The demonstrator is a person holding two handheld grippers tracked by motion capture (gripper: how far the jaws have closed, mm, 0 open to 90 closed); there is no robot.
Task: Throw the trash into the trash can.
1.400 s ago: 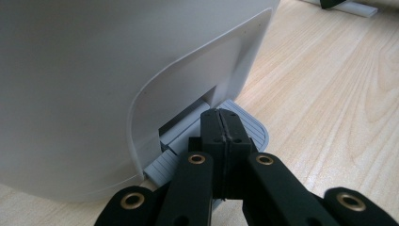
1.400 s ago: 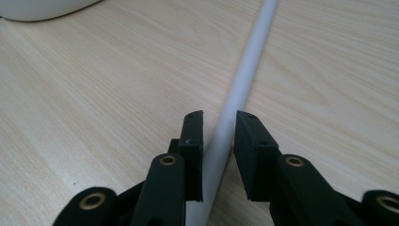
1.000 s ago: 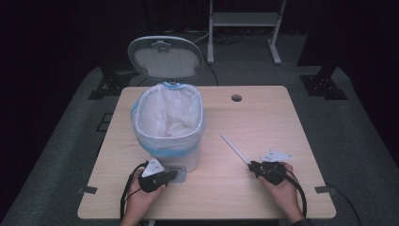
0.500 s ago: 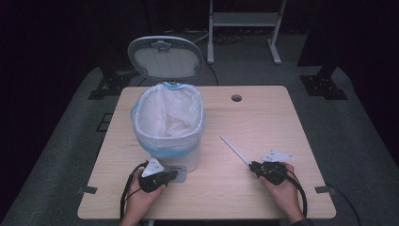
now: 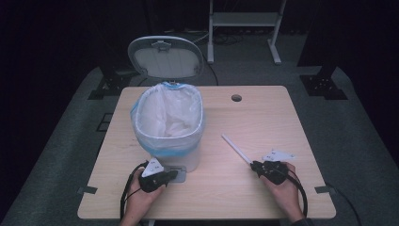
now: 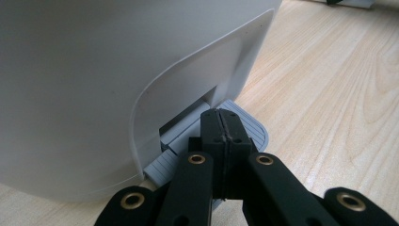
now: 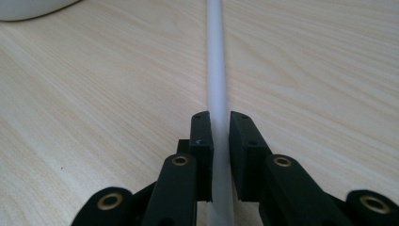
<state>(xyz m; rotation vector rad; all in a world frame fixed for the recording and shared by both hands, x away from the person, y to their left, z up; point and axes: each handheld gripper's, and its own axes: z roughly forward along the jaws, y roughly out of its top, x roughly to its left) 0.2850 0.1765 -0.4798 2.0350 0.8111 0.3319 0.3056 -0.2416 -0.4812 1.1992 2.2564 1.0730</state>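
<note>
- The room around is dark, with grey carpet (image 5: 362,141) underfoot and a pale metal stand (image 5: 244,28) beyond the far edge.
- The table (image 5: 263,117) is light wood, with a small round hole (image 5: 236,98) near its far edge.
- The table's right half and far right corner lie bare, wide room for moving; the left half is crowded by the bin.
- The bin (image 5: 168,127) stands left of centre, white, lid (image 5: 164,57) up and tilted back.
- A white bag (image 5: 164,115) lines it, with a blue band at the rim; the inside looks like rumpled bag alone, though the high view is too coarse to be sure.
- The bin's grey pedal (image 6: 244,125) juts from its base toward the near edge.
- The left gripper (image 6: 221,123) rests its tips on the pedal, jaws pressed together with nothing between them.
- A thin white stick (image 5: 235,148) lies flat on the table right of the bin, slanting toward the near right.
- The right gripper (image 7: 220,136) pinches the stick's near end, pads tight on both sides.
</note>
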